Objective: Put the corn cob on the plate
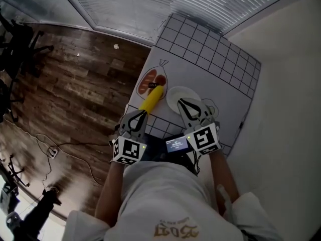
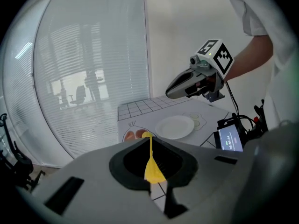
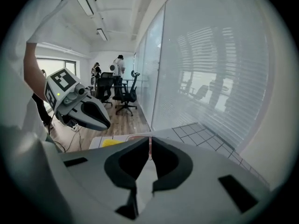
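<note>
A white plate (image 1: 183, 91) and a small lit screen (image 1: 176, 144) are seen on the gridded bench (image 1: 220, 69). The corn cob (image 1: 152, 100) lies just ahead of the closed, empty left gripper (image 1: 144, 114), beside the plate. Whether they touch cannot be told. The plate is partly hidden by the closed right gripper (image 1: 180, 103).

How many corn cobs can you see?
1. The corn cob lies on the table, just left of the white plate, ahead of the left gripper. None looks hidden.
</note>
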{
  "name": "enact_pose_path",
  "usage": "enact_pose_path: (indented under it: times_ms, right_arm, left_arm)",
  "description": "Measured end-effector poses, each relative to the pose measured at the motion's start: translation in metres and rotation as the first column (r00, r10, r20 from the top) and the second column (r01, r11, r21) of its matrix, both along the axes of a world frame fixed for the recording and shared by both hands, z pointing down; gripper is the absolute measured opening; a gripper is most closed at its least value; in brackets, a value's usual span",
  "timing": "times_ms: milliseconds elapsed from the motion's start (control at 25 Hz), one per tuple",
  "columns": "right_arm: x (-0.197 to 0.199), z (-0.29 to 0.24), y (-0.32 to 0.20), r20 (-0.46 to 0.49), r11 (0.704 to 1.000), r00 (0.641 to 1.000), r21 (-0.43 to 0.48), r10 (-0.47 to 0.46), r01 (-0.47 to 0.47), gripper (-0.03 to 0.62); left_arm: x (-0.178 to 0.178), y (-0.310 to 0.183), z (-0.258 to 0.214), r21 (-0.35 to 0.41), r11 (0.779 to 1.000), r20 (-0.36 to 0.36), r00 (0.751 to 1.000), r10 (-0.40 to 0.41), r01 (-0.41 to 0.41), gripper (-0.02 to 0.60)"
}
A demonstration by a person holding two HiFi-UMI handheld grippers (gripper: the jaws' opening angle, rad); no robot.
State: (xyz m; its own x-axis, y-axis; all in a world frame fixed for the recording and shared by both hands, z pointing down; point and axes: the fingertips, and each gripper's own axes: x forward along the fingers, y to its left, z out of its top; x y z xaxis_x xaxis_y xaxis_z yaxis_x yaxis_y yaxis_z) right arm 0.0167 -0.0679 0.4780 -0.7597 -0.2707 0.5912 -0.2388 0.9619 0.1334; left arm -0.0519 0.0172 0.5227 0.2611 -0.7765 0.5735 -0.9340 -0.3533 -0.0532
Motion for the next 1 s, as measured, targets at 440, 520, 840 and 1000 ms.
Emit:
enact_pose_path:
  times_ms: [440,520,840,1000]
  right_arm:
    - [-0.032,0.042,0.011,-0.131,0.980,0.971,-0.025,-0.198,0.196,0.009]
    - [-0.037,0.048,0.015,-0.145,0.972,0.961,-0.054,-0.235,0.229,0.029]
    - [-0.052,0.071,0.023,-0.178,0.937,0.920,-0.110,-0.348,0.333,0.100]
    - [-0.056,0.081,0.023,-0.191,0.917,0.899,-0.138,-0.394,0.373,0.135]
  left_arm:
    - [-0.005,-0.003,0.025,-0.061,0.998,-0.002,1.000,-0.007,0.007,0.009]
    - [-0.006,-0.002,0.029,-0.073,0.997,-0.007,1.000,-0.003,0.002,0.017]
    - [-0.006,0.003,0.046,-0.143,0.990,-0.062,0.998,-0.009,0.000,0.100]
    - [-0.003,0.000,0.054,-0.177,0.984,-0.098,0.995,-0.006,-0.012,0.134]
